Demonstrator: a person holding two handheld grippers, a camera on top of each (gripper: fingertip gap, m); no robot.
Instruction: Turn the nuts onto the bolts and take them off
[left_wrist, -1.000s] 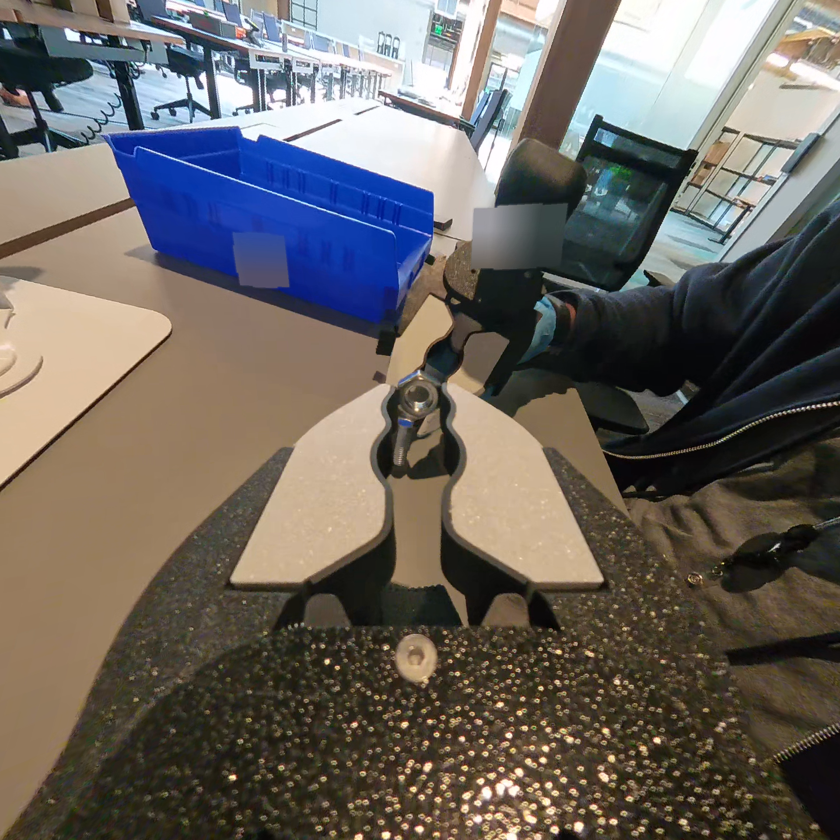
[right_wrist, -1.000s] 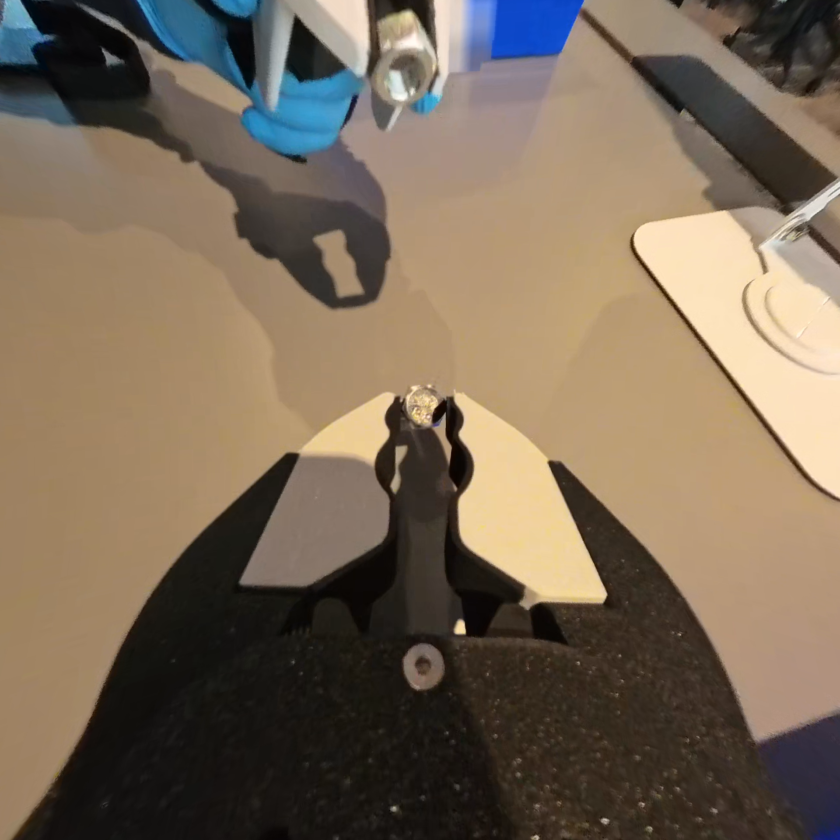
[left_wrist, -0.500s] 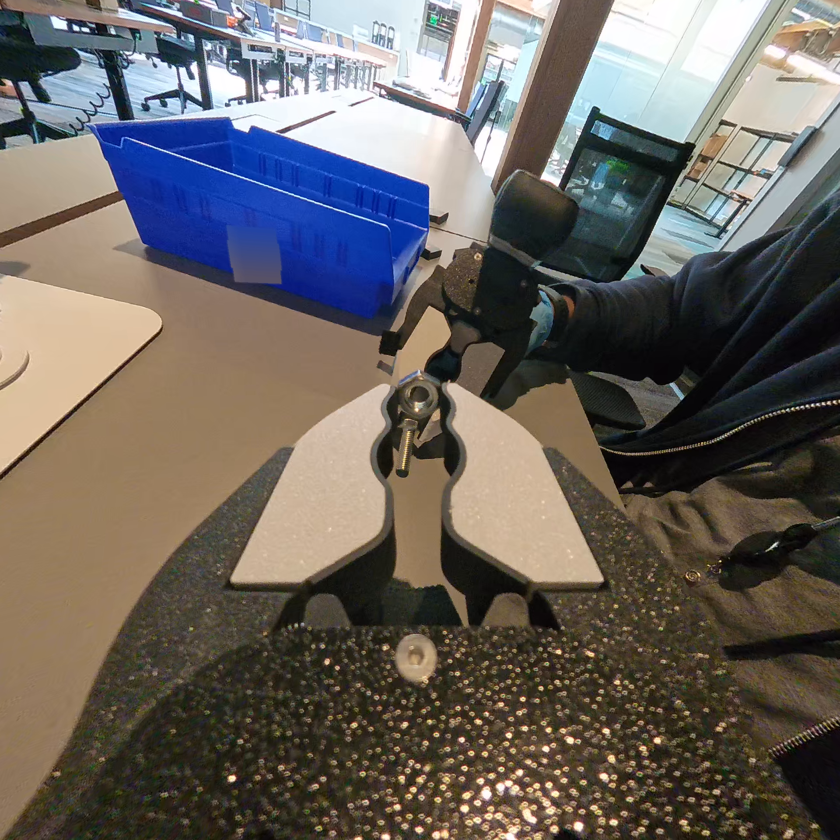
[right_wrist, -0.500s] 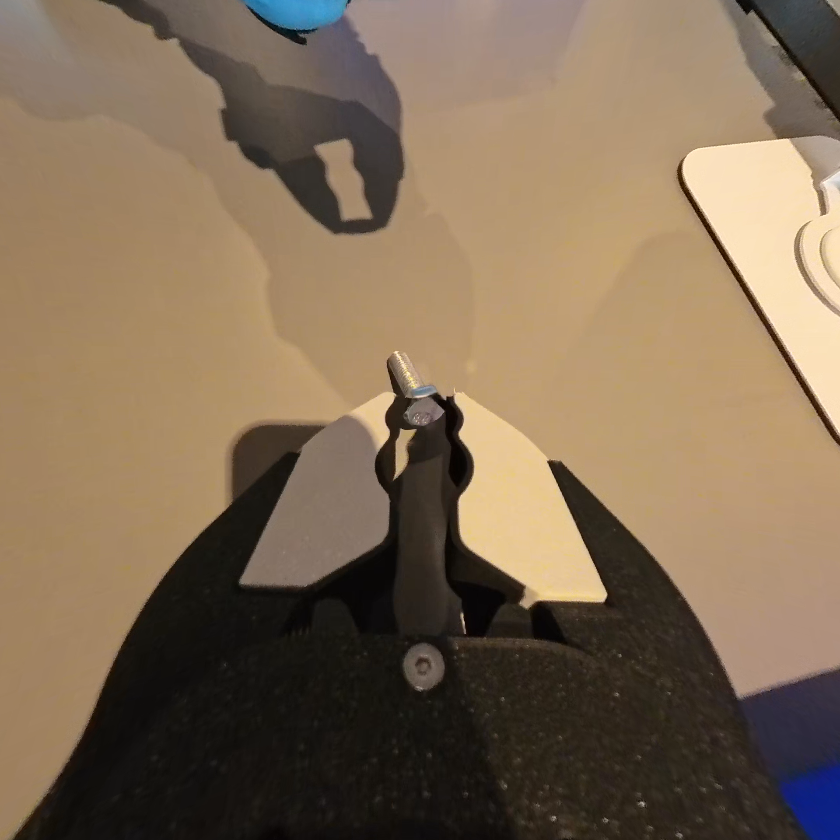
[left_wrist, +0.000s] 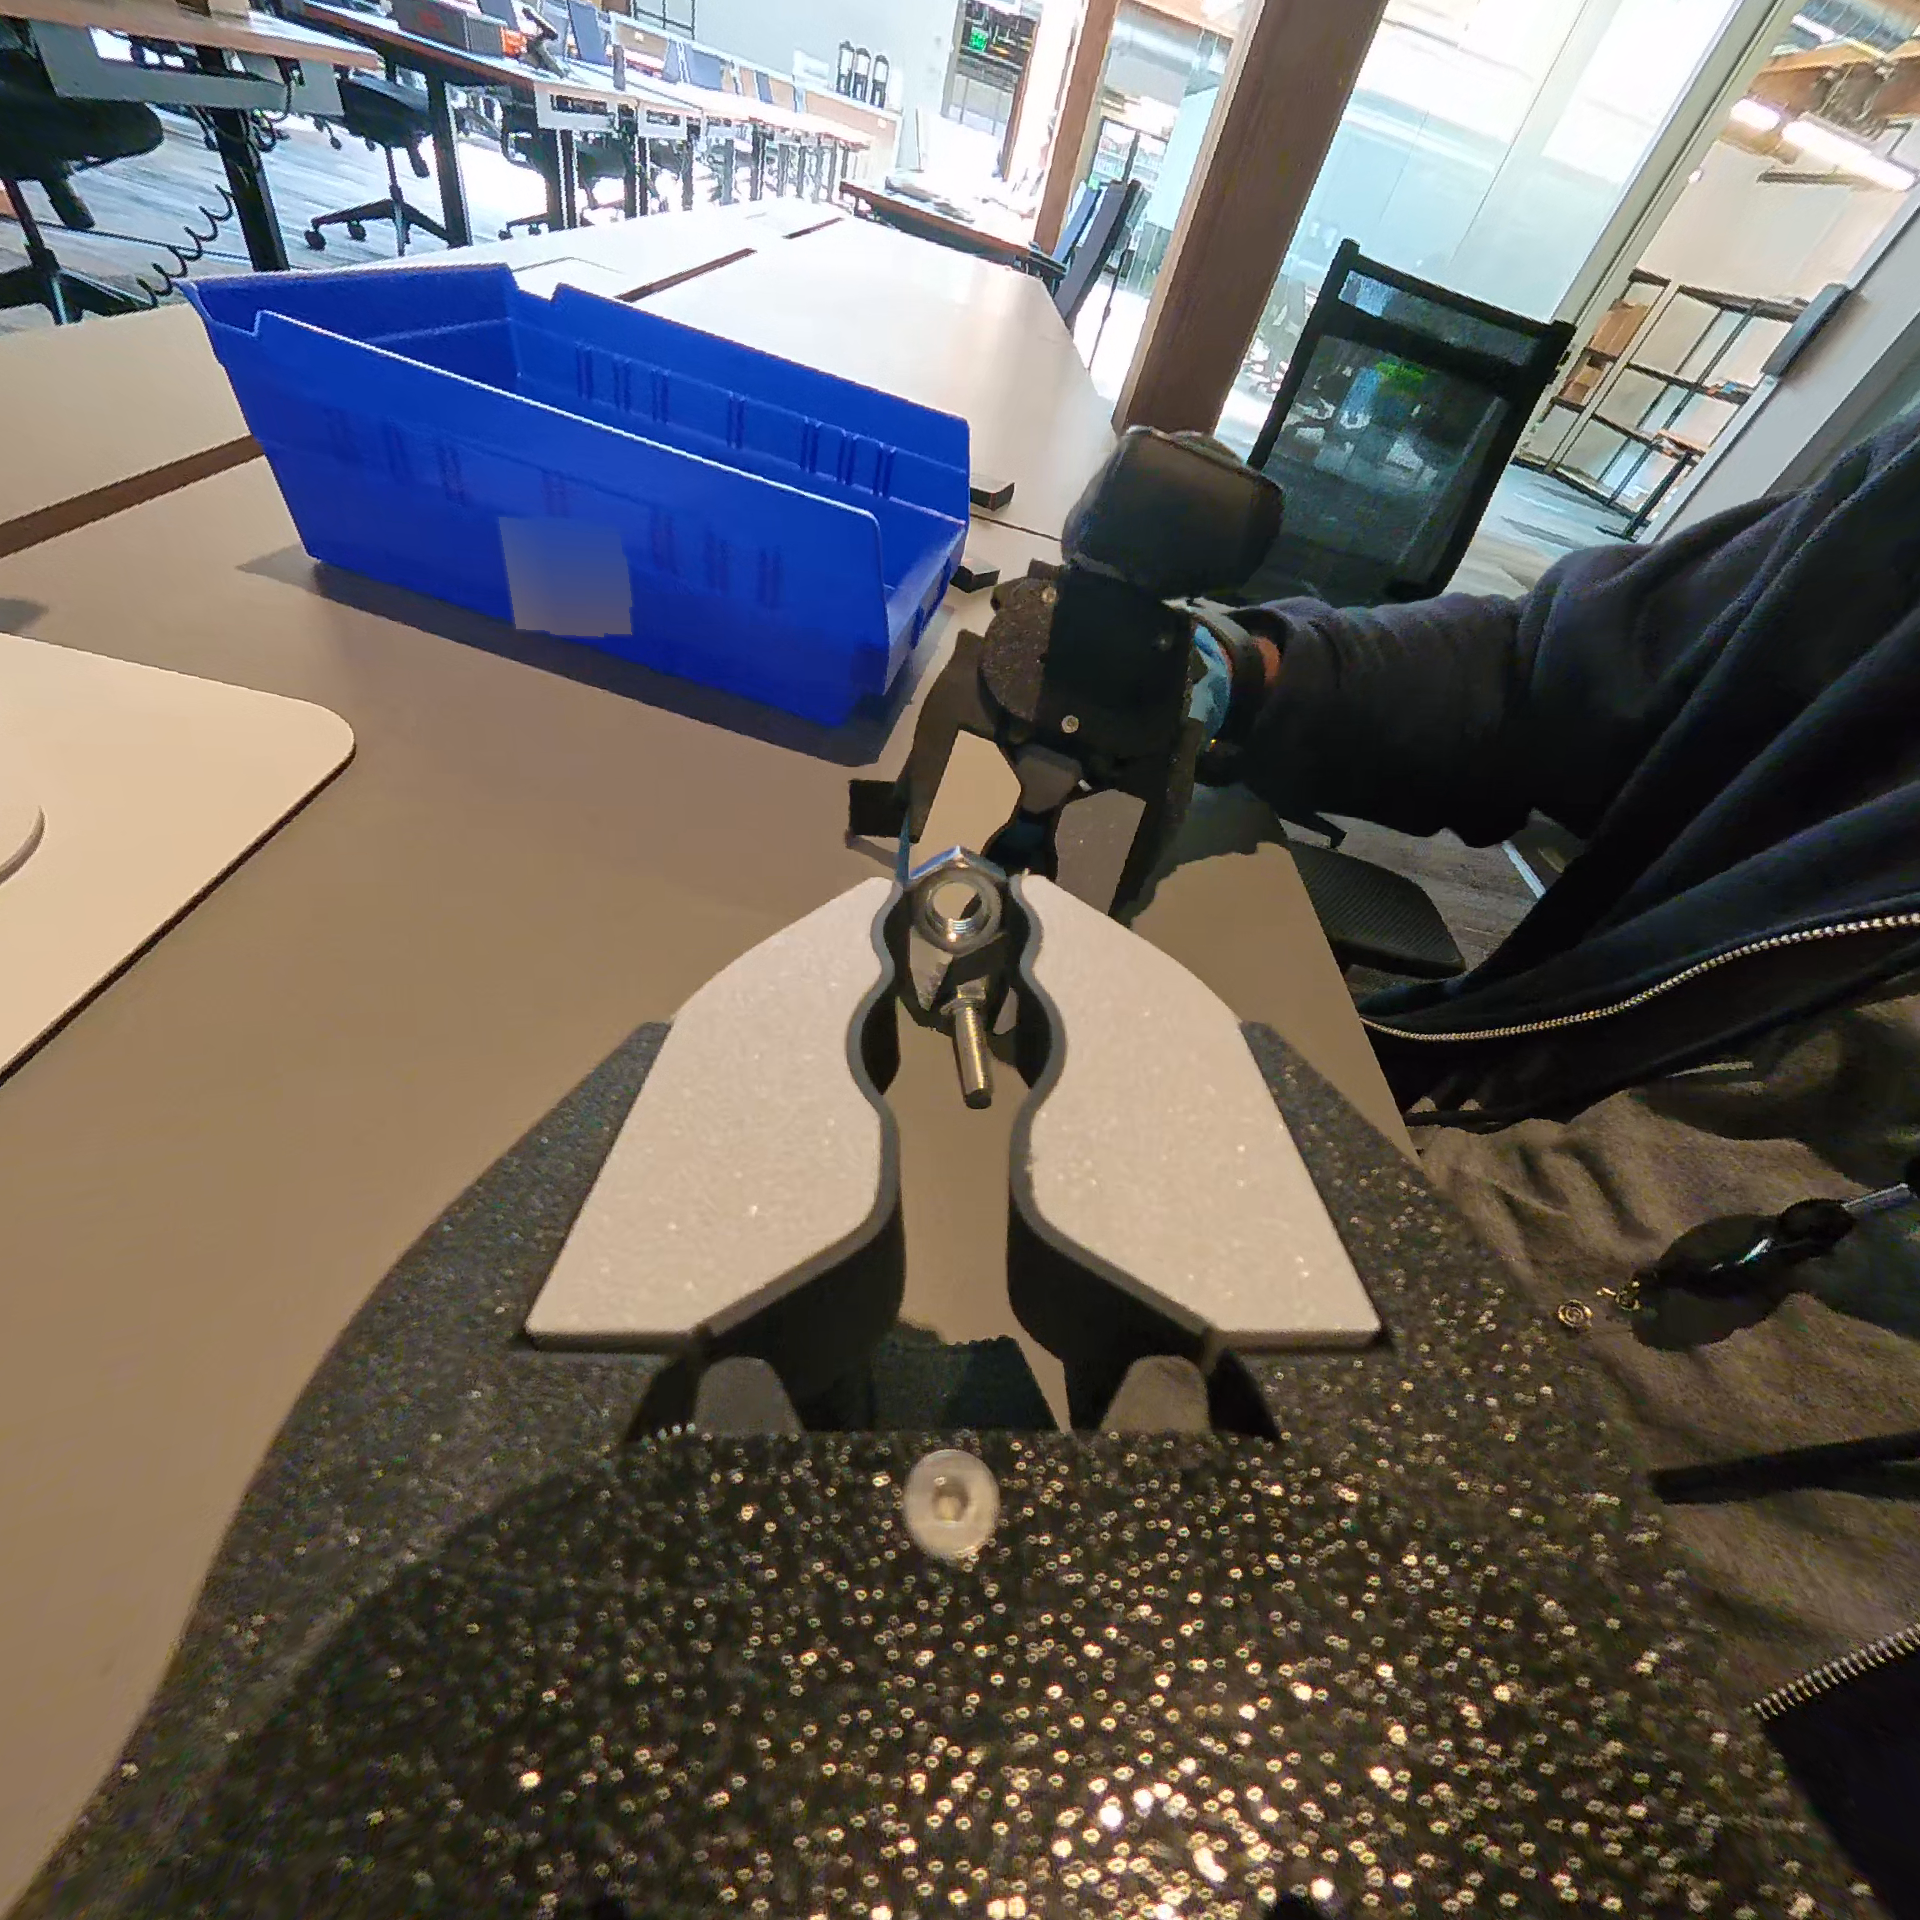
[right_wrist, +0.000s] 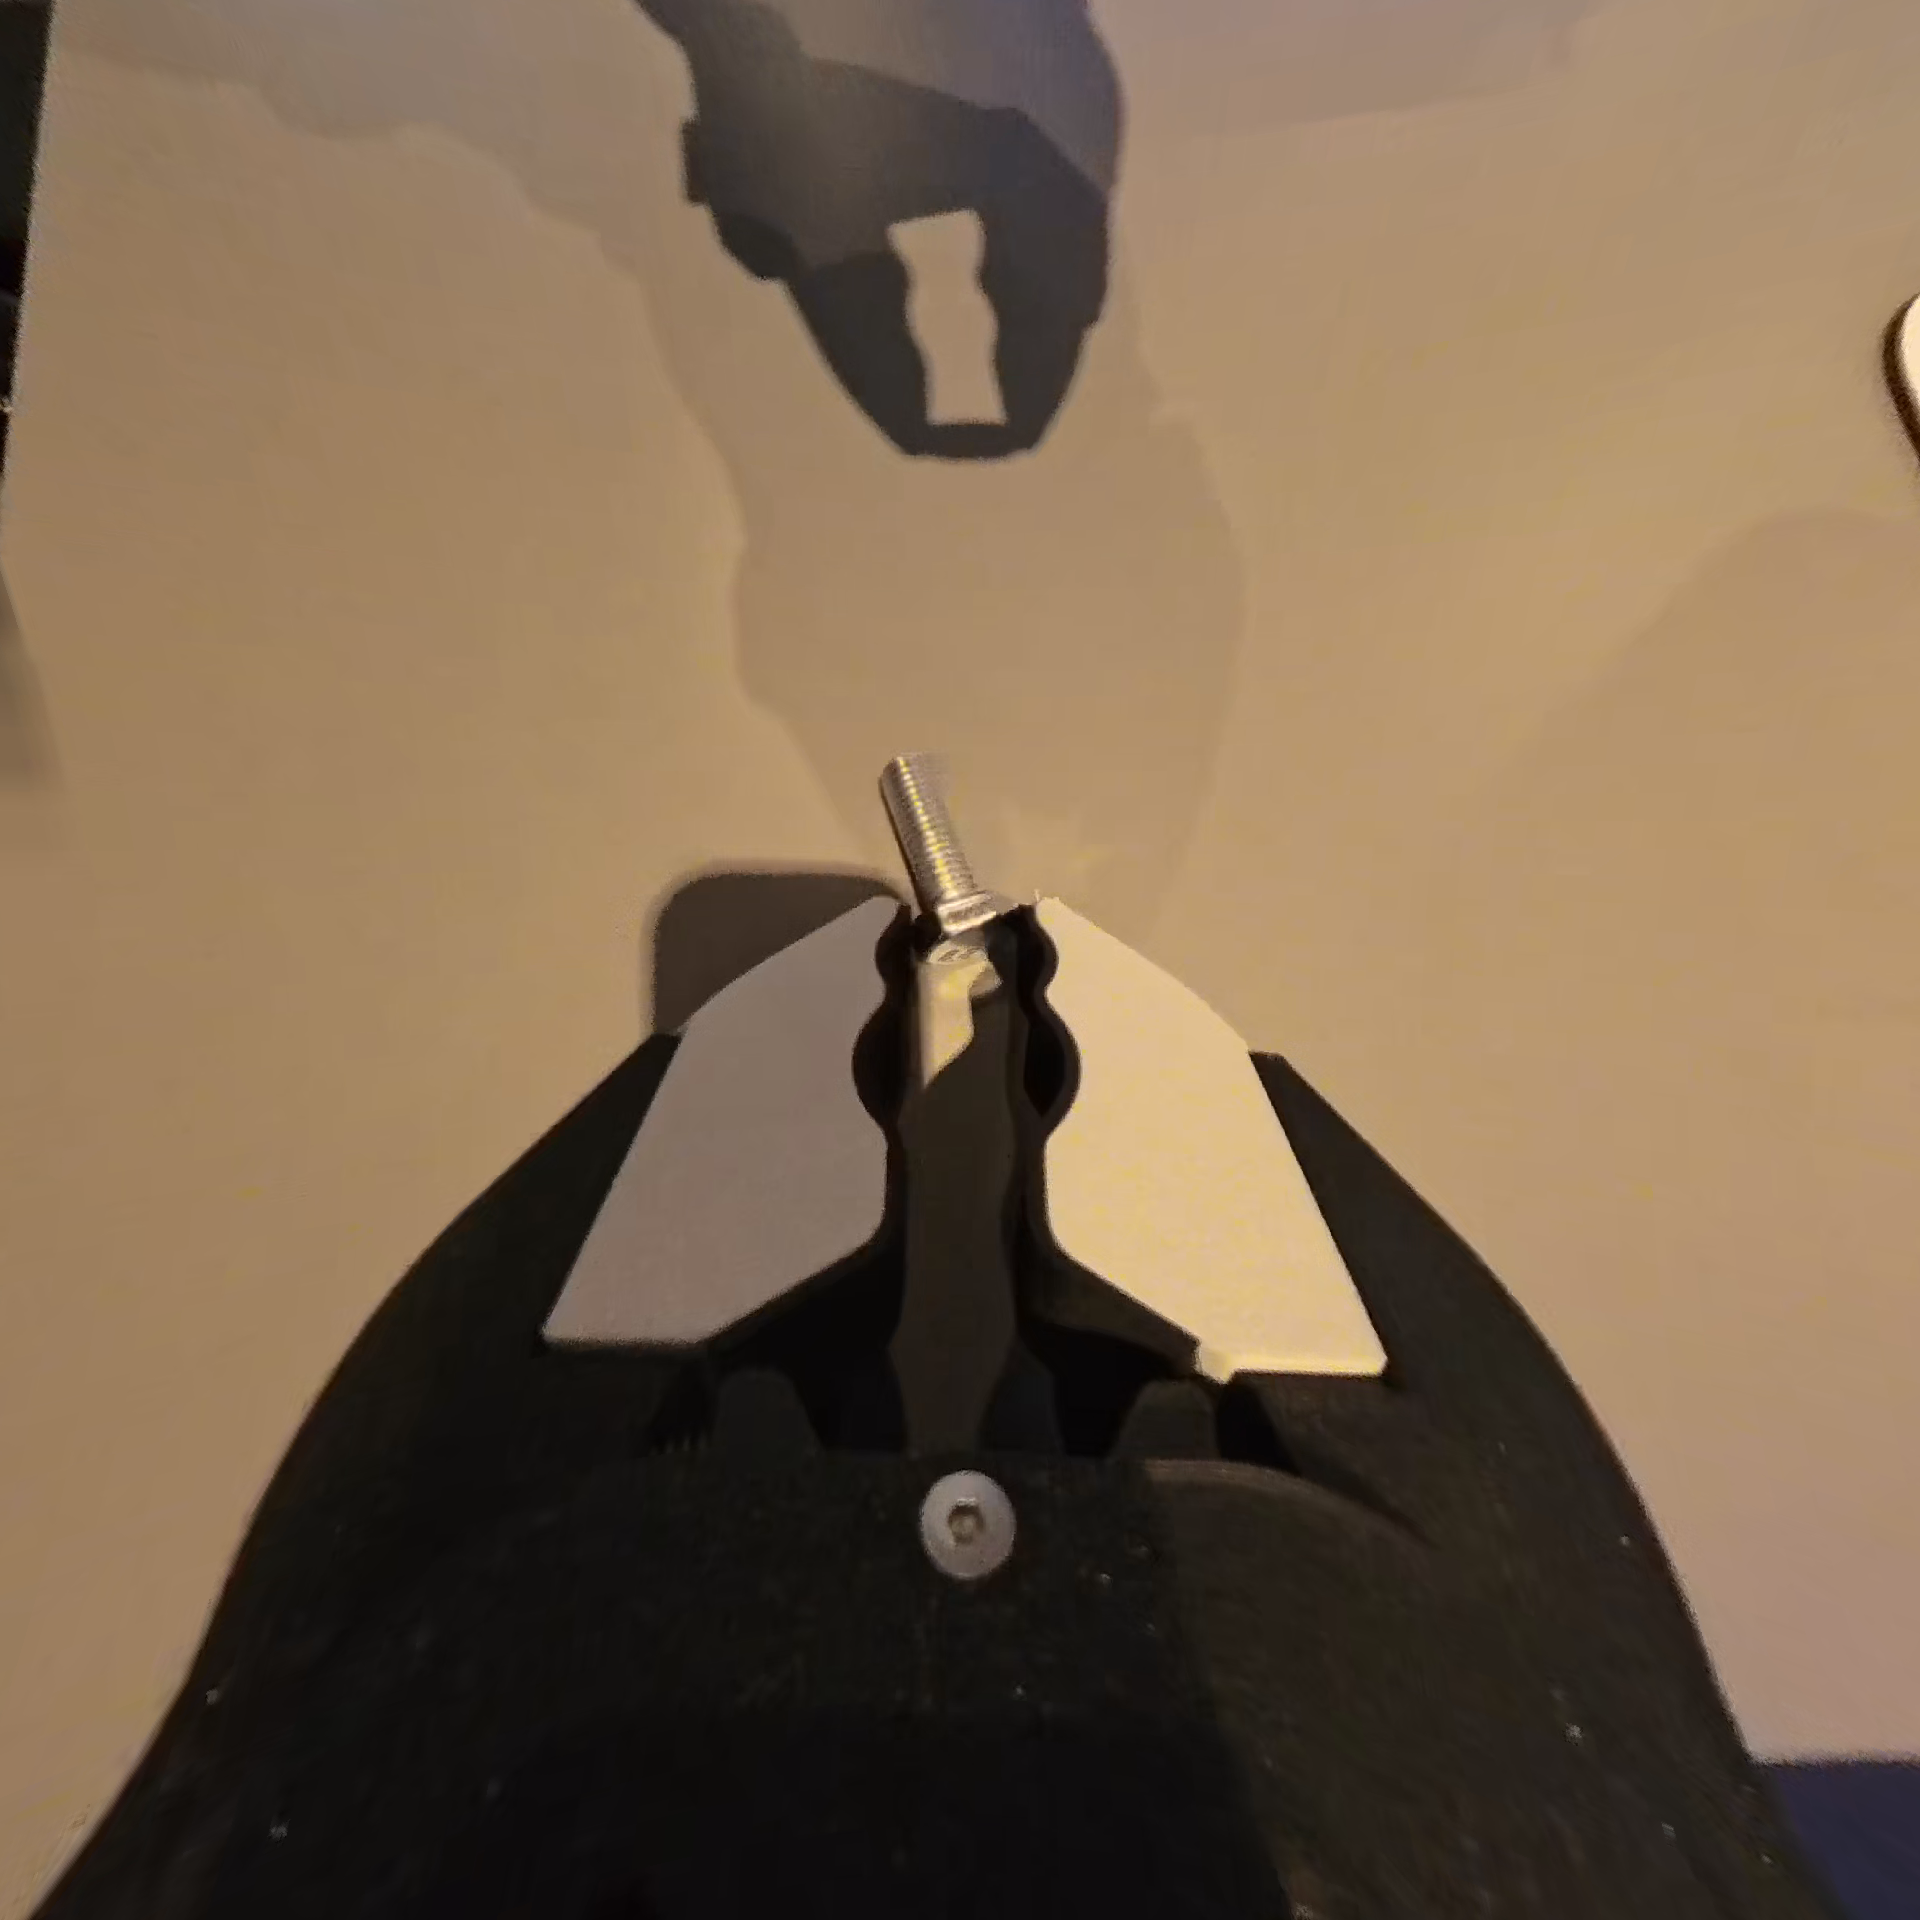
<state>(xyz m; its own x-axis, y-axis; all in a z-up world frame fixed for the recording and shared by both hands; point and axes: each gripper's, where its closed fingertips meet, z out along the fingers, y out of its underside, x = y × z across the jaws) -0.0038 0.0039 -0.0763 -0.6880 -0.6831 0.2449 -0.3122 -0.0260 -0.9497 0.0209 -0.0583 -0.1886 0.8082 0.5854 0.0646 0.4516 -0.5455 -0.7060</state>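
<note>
Between my left gripper's (left_wrist: 956, 925) tips sits the nut (left_wrist: 953, 920), pinched by its flats, with the bolt (right_wrist: 928, 847) clamped by its head in my right gripper (right_wrist: 961, 925), shank poking forward past the tips. Both holds are shallow: I reckon a skewed approach cross-threads them, or a twist flicks either piece onto the table (right_wrist: 416, 623).
</note>
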